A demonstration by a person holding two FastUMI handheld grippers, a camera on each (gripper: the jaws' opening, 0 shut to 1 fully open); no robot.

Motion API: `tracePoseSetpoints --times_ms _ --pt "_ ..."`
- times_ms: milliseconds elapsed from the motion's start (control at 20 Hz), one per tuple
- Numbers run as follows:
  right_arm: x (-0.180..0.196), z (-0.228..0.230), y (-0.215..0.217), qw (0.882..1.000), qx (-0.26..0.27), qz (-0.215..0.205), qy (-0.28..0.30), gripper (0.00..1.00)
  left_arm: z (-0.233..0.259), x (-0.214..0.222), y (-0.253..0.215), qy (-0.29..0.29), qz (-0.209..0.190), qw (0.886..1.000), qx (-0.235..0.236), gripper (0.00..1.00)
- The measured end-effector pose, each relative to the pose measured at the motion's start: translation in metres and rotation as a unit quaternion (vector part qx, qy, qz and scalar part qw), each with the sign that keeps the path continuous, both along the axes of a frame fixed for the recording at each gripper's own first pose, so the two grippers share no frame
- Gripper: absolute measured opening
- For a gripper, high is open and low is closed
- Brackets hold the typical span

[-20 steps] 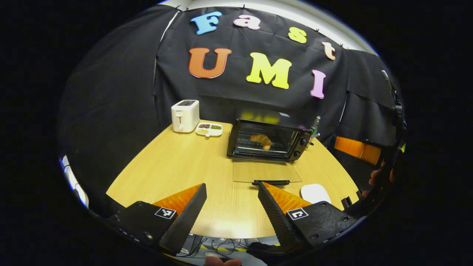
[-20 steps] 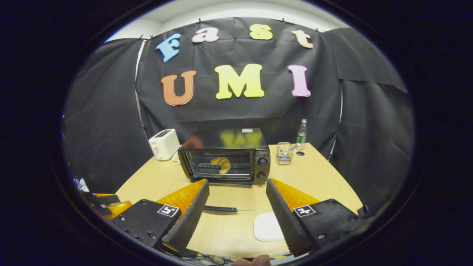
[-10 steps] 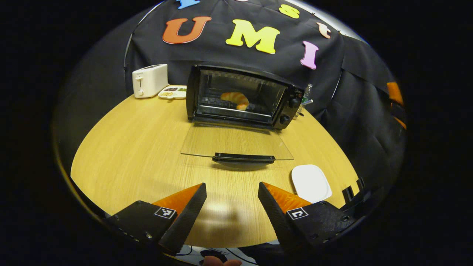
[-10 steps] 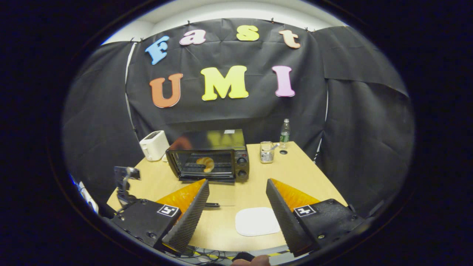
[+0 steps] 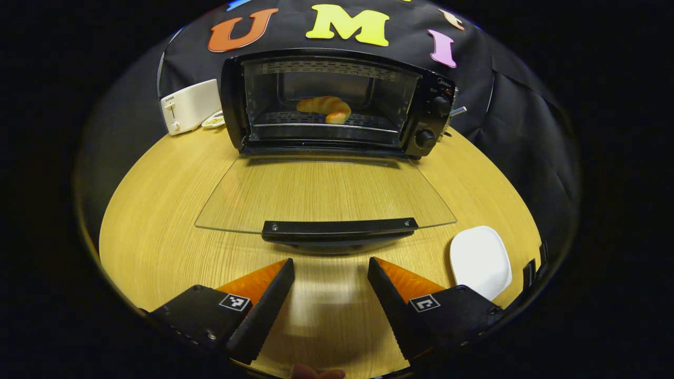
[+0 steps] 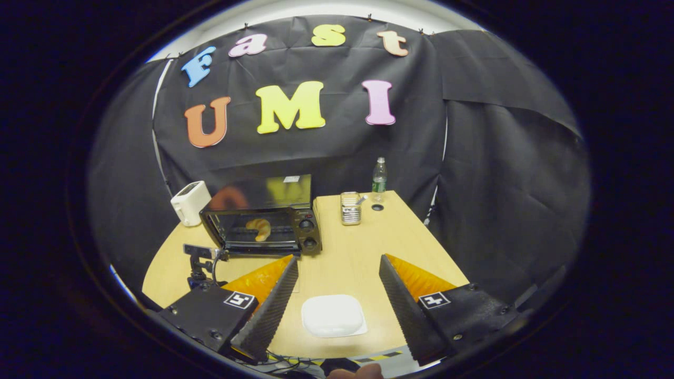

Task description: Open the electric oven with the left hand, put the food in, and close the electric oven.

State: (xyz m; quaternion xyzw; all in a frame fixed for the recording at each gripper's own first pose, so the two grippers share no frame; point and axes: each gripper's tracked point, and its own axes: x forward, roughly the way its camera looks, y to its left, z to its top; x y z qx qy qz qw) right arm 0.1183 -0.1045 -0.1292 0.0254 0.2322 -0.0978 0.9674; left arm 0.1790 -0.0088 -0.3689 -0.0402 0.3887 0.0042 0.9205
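Note:
The black electric oven (image 5: 337, 100) stands open, its glass door (image 5: 326, 192) folded flat over the table. A croissant (image 5: 324, 108) lies on the rack inside. My left gripper (image 5: 330, 261) is open and empty just in front of the door's black handle (image 5: 339, 229), not touching it. In the right gripper view the oven (image 6: 263, 229) with the croissant (image 6: 258, 228) sits far off to the left. My right gripper (image 6: 338, 259) is open and empty above a white plate (image 6: 333, 315).
The white plate (image 5: 479, 260) lies right of the door on the wooden table (image 5: 158, 210). A white toaster (image 5: 187, 105) stands left of the oven. A metal holder (image 6: 349, 208) and a bottle (image 6: 379, 176) stand at the table's far edge.
My left gripper has moved in low toward the oven, so the door handle now lies just ahead of its fingers. The right gripper has drawn back and swung right; both stay open.

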Motion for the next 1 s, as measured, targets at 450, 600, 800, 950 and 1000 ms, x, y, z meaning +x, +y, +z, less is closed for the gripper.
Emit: tracePoseSetpoints --times_ms 450,600,800,950,1000 --pt "0.068 -0.010 -0.005 0.996 0.018 0.091 0.008 0.99 0.045 0.012 -0.006 -0.037 0.008 0.998 0.040 0.93" --pt "0.086 -0.014 -0.003 0.993 0.030 0.113 0.005 0.99 0.103 0.038 0.000 -0.104 0.008 0.993 0.063 0.95" --pt "0.093 -0.002 -0.009 0.993 0.038 0.111 -0.011 0.99 0.159 0.080 0.007 -0.166 0.023 0.985 0.047 0.96" --pt "0.085 0.025 -0.013 0.994 0.027 0.098 -0.046 0.98 0.211 0.094 0.012 -0.219 0.015 0.975 0.039 0.96" --pt "0.082 0.036 -0.014 0.994 0.022 0.092 -0.061 0.97 0.229 0.091 0.013 -0.234 0.012 0.971 0.037 0.96"
